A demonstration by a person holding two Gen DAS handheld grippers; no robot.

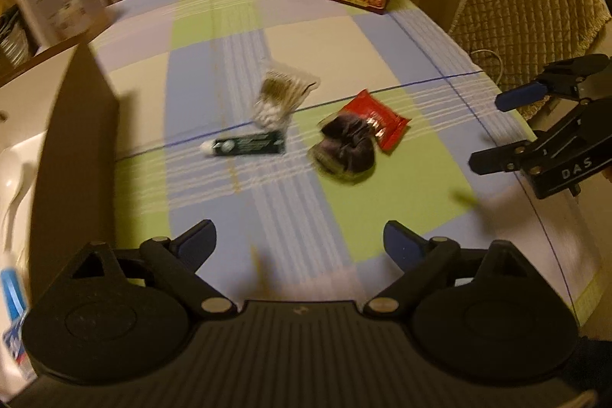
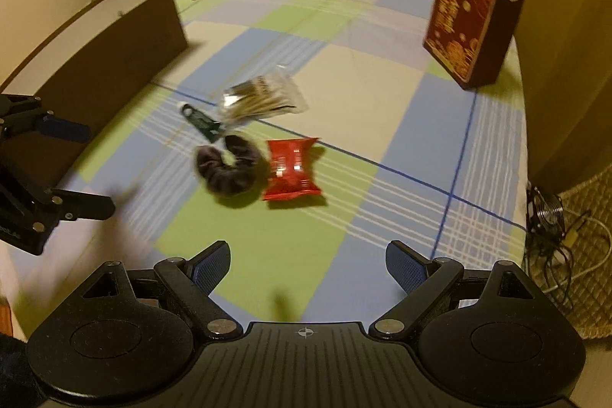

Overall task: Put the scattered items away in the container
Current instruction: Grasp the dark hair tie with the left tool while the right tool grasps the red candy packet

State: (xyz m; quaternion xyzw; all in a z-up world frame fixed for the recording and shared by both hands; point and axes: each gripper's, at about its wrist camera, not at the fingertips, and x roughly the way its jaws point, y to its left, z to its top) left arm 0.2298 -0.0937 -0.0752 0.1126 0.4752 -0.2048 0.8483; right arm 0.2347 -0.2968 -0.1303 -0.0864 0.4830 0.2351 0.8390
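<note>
Hovering over the checked tablecloth [image 2: 382, 90], we are holding both claws spread and empty: left gripper [image 1: 300, 243], right gripper [image 2: 308, 260]. From the right gripper, scrunchie [image 2: 229, 171], red packet [image 2: 292, 169], swab bag [image 2: 264, 96] and toothpaste tube [image 2: 201, 119] are clustering around twelve o'clock, the brown box [image 2: 103, 71] at ten. Touching neighbours are risking a double grab.

Woven checked cloth covers the tabletop [image 2: 344, 83], matt; the scrunchie [image 2: 229, 167] looks soft and velvety, the red snack packet [image 2: 292, 169] glossy foil, the swab bag [image 2: 264, 94] clear shiny plastic, the brown container [image 2: 107, 60] matt cardboard
</note>
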